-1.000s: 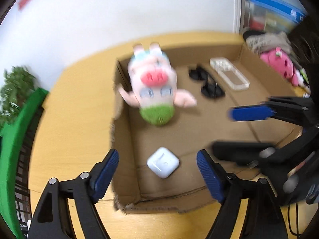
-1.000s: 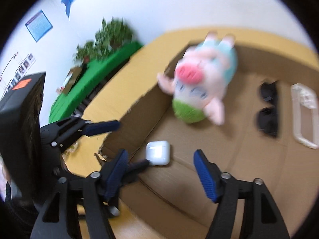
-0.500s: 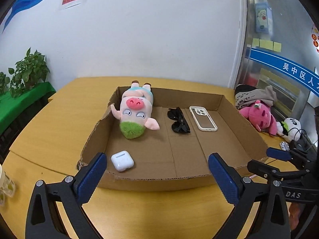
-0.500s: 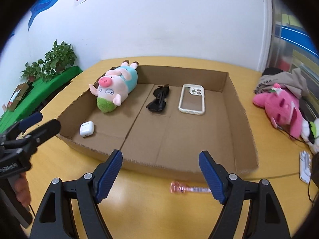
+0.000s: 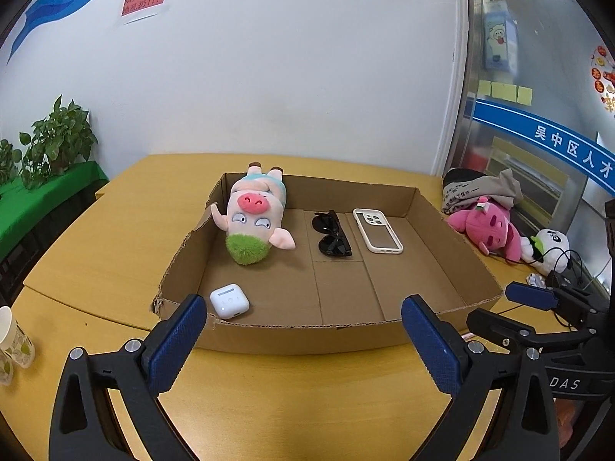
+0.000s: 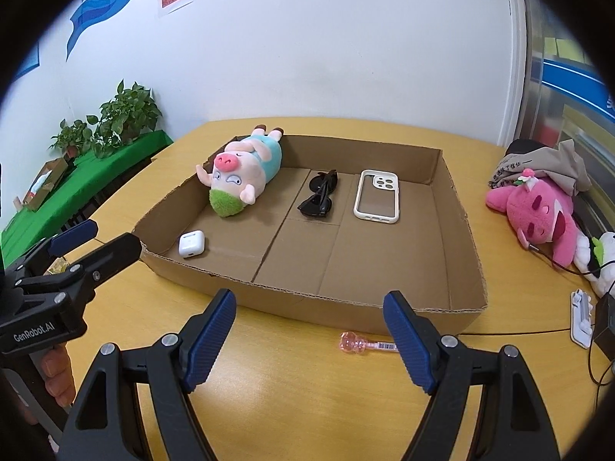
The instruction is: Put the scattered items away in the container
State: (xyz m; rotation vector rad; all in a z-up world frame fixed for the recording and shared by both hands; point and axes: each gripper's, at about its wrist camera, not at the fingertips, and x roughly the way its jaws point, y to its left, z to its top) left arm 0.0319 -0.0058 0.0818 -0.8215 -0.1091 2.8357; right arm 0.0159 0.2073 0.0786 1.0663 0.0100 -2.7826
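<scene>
The left gripper [image 5: 301, 326] stands wide apart with nothing between its blue pads, held just short of the near wall of the cardboard tray [image 5: 300, 336]; its jaws have just been opening. The right gripper [image 6: 309, 340] is also spread, a little less wide, empty, over the bare wooden table [image 6: 292, 388] in front of the tray; its jaws have just been opening slightly too.

Inside the tray lie a pig plush toy [image 5: 255, 221] with a green tuft, on its back in the far left corner; black sunglasses [image 5: 332, 234] folded beside it; a white phone case [image 5: 377, 230] just right of those; a white earbud case [image 5: 229, 301] near the front left corner.

On the table outside the front wall lies a small pink transparent item [image 6: 363, 344] with a barcode label; what it is cannot be made out, and the left wrist view hides it behind the tray wall.

Off to the right, a pink plush toy [image 6: 538, 215] rests against a grey garment [image 6: 538, 167]; a white plush toy [image 5: 549, 247] is partly cut off by cables; a paper cup [image 5: 13, 340] sits at the left edge.
</scene>
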